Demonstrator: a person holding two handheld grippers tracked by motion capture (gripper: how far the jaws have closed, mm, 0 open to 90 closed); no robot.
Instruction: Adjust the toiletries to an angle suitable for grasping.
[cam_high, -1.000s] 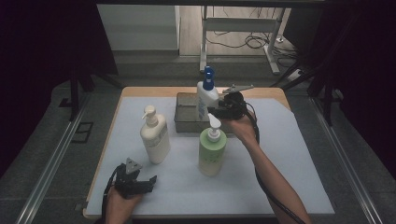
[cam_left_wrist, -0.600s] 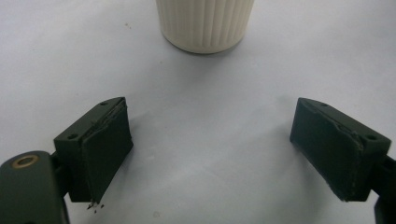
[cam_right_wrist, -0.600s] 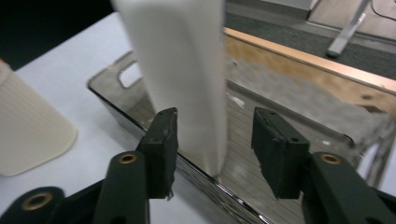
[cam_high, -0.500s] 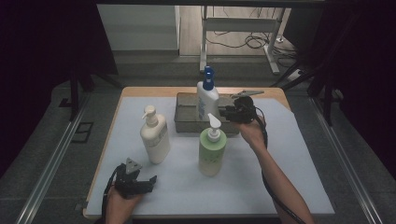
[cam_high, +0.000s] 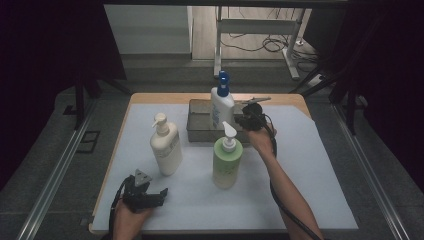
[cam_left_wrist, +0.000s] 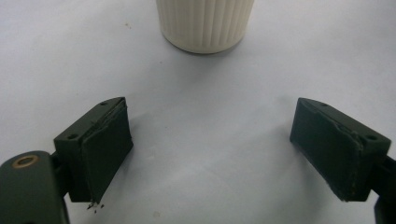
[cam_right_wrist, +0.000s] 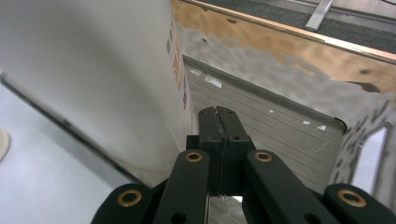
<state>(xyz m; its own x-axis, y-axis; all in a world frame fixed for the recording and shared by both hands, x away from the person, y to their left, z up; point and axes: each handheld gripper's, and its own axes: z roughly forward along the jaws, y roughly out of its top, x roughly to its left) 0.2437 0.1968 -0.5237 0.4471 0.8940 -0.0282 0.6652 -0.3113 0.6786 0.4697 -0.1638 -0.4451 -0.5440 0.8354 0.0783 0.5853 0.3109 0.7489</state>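
The right claw (cam_high: 248, 121) is hanging over the metal tray (cam_high: 200, 131) at the far middle of the surface (cam_high: 310, 190), just beside the white pump bottle with the blue pump (cam_high: 222, 106) that is standing upright in that tray. In the right gripper view its jaws are pressed flat together with nothing between them, having just been closing, and the white bottle's wall (cam_right_wrist: 93, 79) is rising close on their left while the tray's ribbed floor (cam_right_wrist: 280, 135) is lying beyond the tips. Whether the claw is touching the bottle cannot be told. The left claw (cam_high: 150, 195) is resting low at the near left edge of the surface, its jaws spread wide and holding nothing; the left gripper view is showing bare white covering between them and the ribbed base of the cream pump bottle (cam_left_wrist: 204, 23) just ahead. That cream bottle (cam_high: 166, 147) is standing upright left of centre, and a green pump bottle (cam_high: 227, 162) is standing in front of the tray, near the person's right forearm (cam_high: 285, 190).
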